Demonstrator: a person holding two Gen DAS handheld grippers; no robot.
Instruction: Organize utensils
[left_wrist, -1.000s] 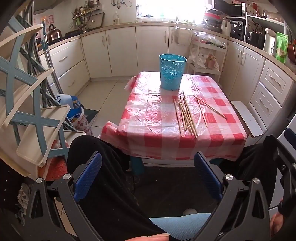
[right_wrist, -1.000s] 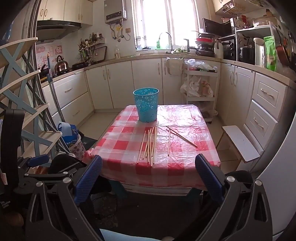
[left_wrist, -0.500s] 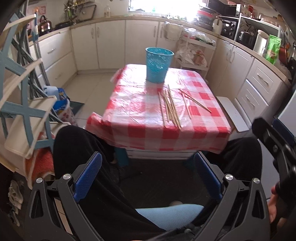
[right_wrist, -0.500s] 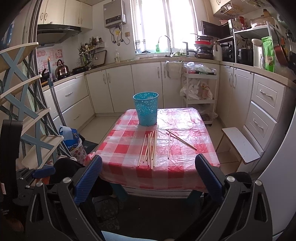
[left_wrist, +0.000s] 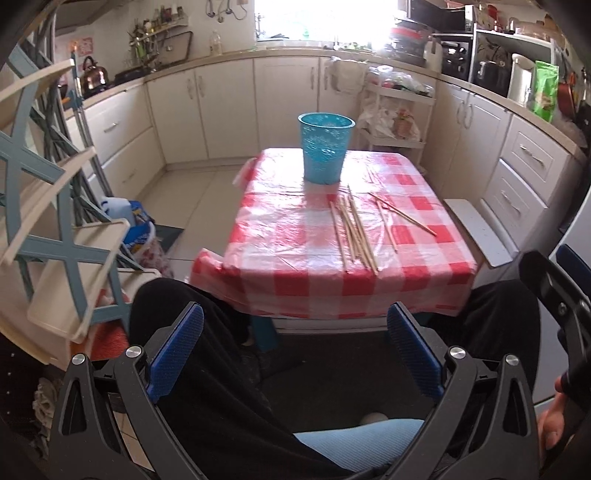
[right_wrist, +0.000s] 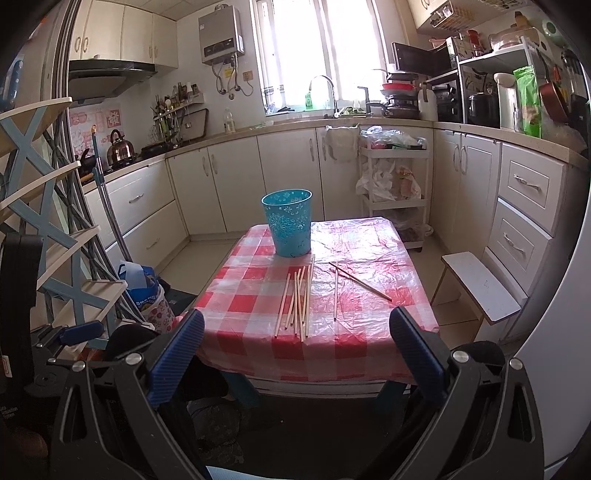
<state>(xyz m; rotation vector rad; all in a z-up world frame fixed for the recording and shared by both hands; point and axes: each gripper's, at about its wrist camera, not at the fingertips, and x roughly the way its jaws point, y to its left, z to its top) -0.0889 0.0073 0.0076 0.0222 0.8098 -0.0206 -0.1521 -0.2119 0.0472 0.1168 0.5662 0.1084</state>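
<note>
Chopsticks (right_wrist: 297, 301) are lying loose on the red-checked tablecloth (right_wrist: 255, 295), sitting at the centre of the right wrist view, with a bundle of roughly 6 fanned side by side and 2 more (right_wrist: 351, 282) crossing just to the right. In the left wrist view the same bundle (left_wrist: 352, 230) is showing right of centre. A teal basket (right_wrist: 288, 227) is standing upright behind them, near the far edge of the table, and looks like the place they are meant to go.

Both tools are hanging well short of the table, over the person's lap. The left gripper (left_wrist: 295, 350) is sitting with its jaws spread wide and nothing between them; the right gripper (right_wrist: 295, 354) is likewise gaping and holding nothing.

The sticks are looking thin, light and stiff, probably wood or bamboo, and likely to roll or skid on the glossy plastic cover. Pinching 1 near its middle, across its width, is probably the safest hold; the 2 strays on the right are offering the easiest start since nothing is crowding them.
</note>
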